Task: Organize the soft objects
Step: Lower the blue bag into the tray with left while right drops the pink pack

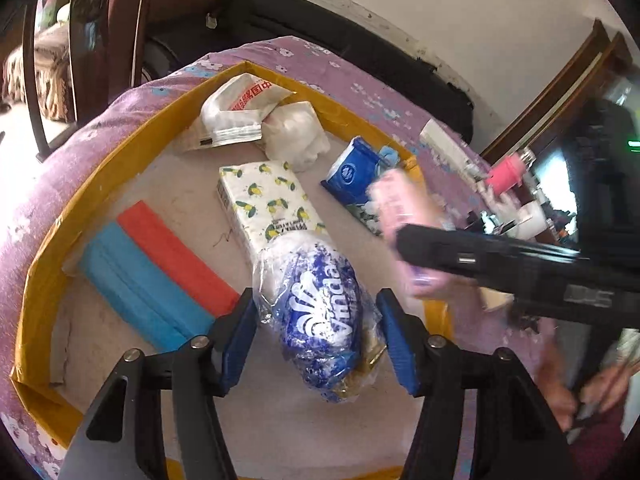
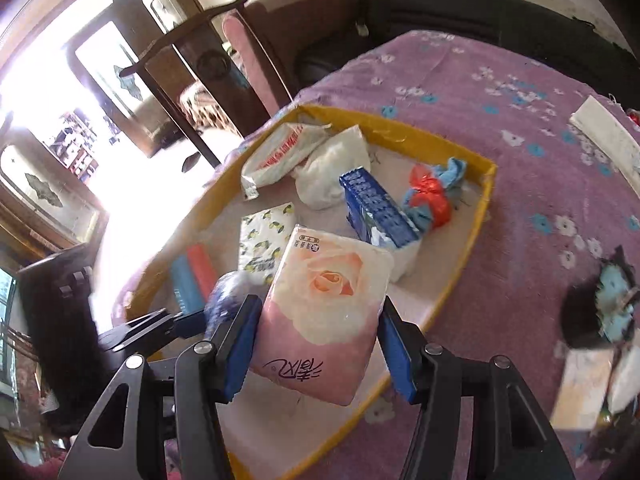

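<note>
The yellow-walled tray has bare floor left along its right wall and near corner. The pink rose-print tissue pack, soft and slightly dented, hangs above that near part, clamped in the right gripper. The left gripper stands wide apart around the blue-and-white Vinda roll, pads not touching.

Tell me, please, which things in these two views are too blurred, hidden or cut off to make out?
- Left wrist view: the pink tissue pack is motion-blurred and partly covered by the right gripper's black body, so its print is unreadable.
- Left wrist view: the hand at the lower right is blurred.
- Right wrist view: the Vinda roll is blurred, half hidden behind a finger.
- Right wrist view: the dark object on the purple cloth is smeared beyond recognition.
</note>
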`<state>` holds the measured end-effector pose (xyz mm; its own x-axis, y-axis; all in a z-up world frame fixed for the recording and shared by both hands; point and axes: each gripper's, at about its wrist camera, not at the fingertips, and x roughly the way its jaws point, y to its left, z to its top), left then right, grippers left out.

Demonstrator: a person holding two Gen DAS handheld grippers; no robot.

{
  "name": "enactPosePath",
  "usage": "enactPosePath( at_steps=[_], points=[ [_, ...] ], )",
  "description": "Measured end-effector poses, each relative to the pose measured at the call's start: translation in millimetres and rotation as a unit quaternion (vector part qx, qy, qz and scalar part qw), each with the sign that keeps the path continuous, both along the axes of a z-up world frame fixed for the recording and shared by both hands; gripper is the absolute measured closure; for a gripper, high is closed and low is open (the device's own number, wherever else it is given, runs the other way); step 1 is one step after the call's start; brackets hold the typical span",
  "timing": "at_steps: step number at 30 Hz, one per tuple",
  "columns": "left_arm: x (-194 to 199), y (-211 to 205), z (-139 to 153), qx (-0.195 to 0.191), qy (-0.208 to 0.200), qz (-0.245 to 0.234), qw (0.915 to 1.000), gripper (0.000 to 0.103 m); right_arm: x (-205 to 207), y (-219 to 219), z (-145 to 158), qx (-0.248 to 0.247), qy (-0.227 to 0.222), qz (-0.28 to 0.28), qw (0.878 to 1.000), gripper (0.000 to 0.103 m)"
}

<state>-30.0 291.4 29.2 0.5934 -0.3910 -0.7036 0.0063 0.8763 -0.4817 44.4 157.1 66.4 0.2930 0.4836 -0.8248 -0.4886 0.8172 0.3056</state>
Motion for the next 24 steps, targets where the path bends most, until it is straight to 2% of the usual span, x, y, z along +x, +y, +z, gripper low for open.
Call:
enactPosePath(
  at_steps=[5,7,11,13,15,19,22,24],
  points=[
    [-12,5,6,-0.016,-0.013,0.003,0.9998,0.037,16,20,-13,-0.026,-0.001,0.004,1.0,0.041],
    [-18,7,10,-0.013,-0.02,0.006,0.9997,0.031,19,25,-16,-0.036,-0.007,0.001,0.999,0.041],
    [-32,17,23,-0.009,-0.042,0.018,0.9989,0.026,24,28,-19,-0.043,-0.011,-0.008,0.999,0.035],
    [-38,25,27,-0.013,-0.054,0.026,0.9981,0.022,20,25,-11,-0.032,-0.012,-0.003,0.999,0.035],
    [-43,32,29,-0.016,-0.059,0.033,0.9975,0.022,13,21,6,-0.026,-0.039,-0.004,0.999,0.032],
    [-47,44,22,-0.027,-0.052,0.049,0.9971,0.022,17,8,30,-0.04,-0.099,-0.054,0.993,0.028],
    [-50,45,21,-0.024,-0.051,0.054,0.997,0.022,37,1,26,-0.024,-0.09,-0.088,0.992,0.028],
    [-51,45,21,-0.026,-0.049,0.053,0.9971,0.022,51,-2,17,-0.003,-0.068,-0.104,0.992,0.028]
  ],
)
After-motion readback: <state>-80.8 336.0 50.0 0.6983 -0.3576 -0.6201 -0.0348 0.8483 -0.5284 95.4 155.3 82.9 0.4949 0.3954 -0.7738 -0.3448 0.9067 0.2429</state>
